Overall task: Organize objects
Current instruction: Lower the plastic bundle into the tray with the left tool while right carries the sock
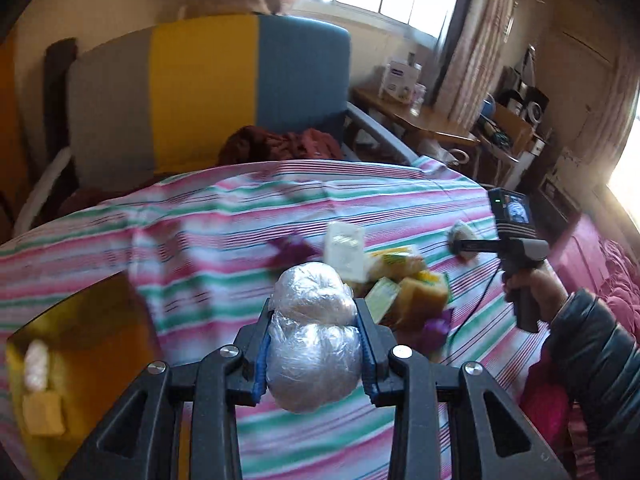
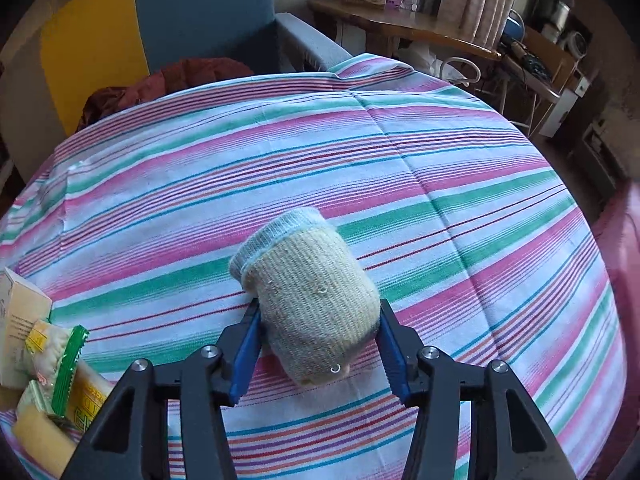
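Observation:
My left gripper (image 1: 314,316) is shut on a plastic-wrapped bundle (image 1: 314,340) and holds it above the striped cloth (image 1: 280,200). A yellow box (image 1: 76,364) lies at the lower left with small items inside. My right gripper (image 2: 318,316) has its jaws around a rolled beige sock (image 2: 308,300) that lies on the striped cloth (image 2: 440,160); both pads touch its sides. In the left wrist view the right gripper (image 1: 460,245) also shows, held by a hand, with the sock (image 1: 460,236) at its tips.
A pile of snack packets (image 1: 400,280) and a white carton (image 1: 344,250) lie mid-cloth; the packets also show in the right wrist view (image 2: 52,376). A blue-yellow chair (image 1: 208,92) stands behind the table. A wooden side table (image 2: 400,24) with boxes stands at the far right.

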Available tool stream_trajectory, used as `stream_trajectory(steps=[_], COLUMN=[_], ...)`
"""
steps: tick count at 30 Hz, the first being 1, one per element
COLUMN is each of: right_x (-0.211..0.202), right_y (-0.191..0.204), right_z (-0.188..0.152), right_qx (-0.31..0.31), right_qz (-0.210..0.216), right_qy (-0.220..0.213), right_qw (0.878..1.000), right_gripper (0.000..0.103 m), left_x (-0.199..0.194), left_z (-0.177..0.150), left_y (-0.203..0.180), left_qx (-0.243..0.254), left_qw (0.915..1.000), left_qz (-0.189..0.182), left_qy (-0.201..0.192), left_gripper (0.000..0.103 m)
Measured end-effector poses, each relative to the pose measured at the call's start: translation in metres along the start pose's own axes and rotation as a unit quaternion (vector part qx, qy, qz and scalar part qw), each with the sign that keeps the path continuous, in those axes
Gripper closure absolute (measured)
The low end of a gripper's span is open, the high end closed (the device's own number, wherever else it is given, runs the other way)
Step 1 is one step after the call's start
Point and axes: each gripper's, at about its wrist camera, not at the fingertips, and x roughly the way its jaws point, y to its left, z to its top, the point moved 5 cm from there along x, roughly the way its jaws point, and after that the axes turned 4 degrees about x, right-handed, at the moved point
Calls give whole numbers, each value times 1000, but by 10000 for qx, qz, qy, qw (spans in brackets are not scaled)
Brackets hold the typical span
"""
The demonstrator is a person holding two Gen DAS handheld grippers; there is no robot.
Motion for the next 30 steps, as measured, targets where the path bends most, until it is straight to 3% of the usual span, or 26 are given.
stream_trajectory(steps=[6, 9, 14, 20, 26, 30], right_x=[-12, -18, -32, -76, -126, -164], right_y=[1, 2, 4, 17, 60, 104], right_z=[-22, -35, -52, -57, -63, -70], right_qx=[-15, -62, -71, -18, -227, -446], right_qz=[-51, -122, -240, -158, 158, 641], right_qy=[245, 362, 461, -9, -523, -901], right_qw=[9997, 9993, 9986, 9999, 9982, 9929], right_gripper=[50, 50, 50, 50, 50, 50], left_x=[-51, -77, -108, -105, -85, -73], left_z=[-55, -90, -147, -195, -205, -205], left_y=[93, 148, 207, 230, 233, 238], left_qx=[-752, -1341, -1958, -2173, -2063, -2008], left_qw=[9941, 9844, 9670, 9592, 9629, 9635], left_qz=[774, 1135, 1631, 1803, 1723, 1734], left_qy=[-111, -131, -71, 144, 238, 344], left_gripper=[68, 68, 68, 68, 68, 68])
